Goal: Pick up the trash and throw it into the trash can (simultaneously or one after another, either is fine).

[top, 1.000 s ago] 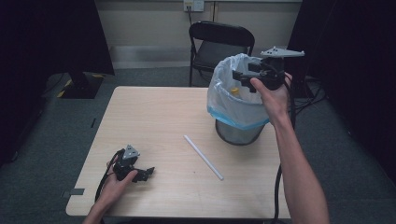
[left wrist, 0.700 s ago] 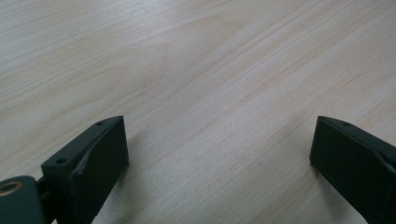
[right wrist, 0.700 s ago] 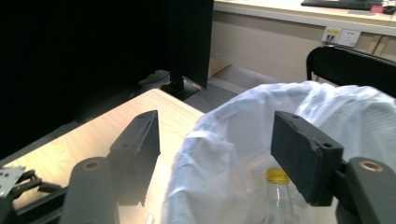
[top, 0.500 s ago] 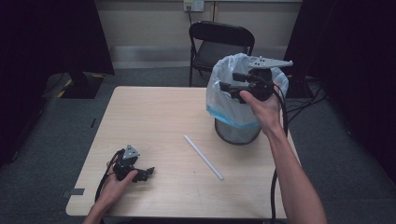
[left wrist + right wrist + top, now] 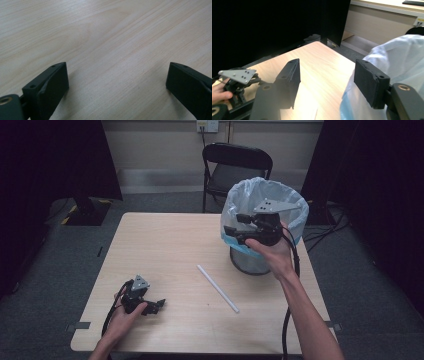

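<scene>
High view: the right gripper [image 5: 231, 226] hangs in front of the lined bin [image 5: 265, 202], jaws parted and empty; they have just been closing, with nothing between them. The left gripper [image 5: 159, 306] rests on the table [image 5: 160, 240] near its front left corner, jaws spread wide with bare wood between them, as the left gripper view confirms.

The white straw [image 5: 218, 281] lies flat on the table between the two grippers, apart from both, running diagonally from near the bin's base toward the front edge.

Judged step: bring the right gripper down to the straw for a pick-up.

Procedure:
1. Turn the jaws so they straddle the straw across its width, not along it.
2. Lower until the pads nearly touch the wood.
3. Close near the straw's middle; a thin round tube is likely to roll or tip if pinched at one end.
4. Keep the cable clear of the bin liner.
</scene>
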`<action>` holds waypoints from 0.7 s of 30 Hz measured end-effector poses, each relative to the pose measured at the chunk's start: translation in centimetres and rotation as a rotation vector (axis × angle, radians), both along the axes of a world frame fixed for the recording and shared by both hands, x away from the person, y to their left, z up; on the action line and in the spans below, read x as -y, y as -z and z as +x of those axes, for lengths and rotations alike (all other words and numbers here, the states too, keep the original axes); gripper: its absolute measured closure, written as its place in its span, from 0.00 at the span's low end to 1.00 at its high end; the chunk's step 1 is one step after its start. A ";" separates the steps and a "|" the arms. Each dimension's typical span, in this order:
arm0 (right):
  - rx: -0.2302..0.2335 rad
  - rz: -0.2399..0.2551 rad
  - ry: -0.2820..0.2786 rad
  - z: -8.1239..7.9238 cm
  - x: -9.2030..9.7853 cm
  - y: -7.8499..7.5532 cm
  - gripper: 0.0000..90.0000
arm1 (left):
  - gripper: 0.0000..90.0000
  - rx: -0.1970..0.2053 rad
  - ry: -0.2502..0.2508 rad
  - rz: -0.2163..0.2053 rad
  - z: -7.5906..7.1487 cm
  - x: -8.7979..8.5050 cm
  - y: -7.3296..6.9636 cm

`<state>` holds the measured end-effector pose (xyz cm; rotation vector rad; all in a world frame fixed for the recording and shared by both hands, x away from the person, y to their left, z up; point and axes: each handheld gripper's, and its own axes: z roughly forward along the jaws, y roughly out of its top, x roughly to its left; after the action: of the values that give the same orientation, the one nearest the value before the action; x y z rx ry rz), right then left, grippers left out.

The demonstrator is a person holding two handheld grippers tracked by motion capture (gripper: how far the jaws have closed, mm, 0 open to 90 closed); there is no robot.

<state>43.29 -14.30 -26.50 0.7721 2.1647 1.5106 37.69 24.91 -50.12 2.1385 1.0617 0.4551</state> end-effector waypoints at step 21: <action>-0.122 -0.074 -0.077 -2.7 -1.0 9.2 0.48 | 0.04 0.000 0.000 0.000 0.0 0.0 0.0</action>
<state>40.58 -13.31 -35.68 0.7835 2.3502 1.4455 37.69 24.91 -50.12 2.1384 1.0609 0.4551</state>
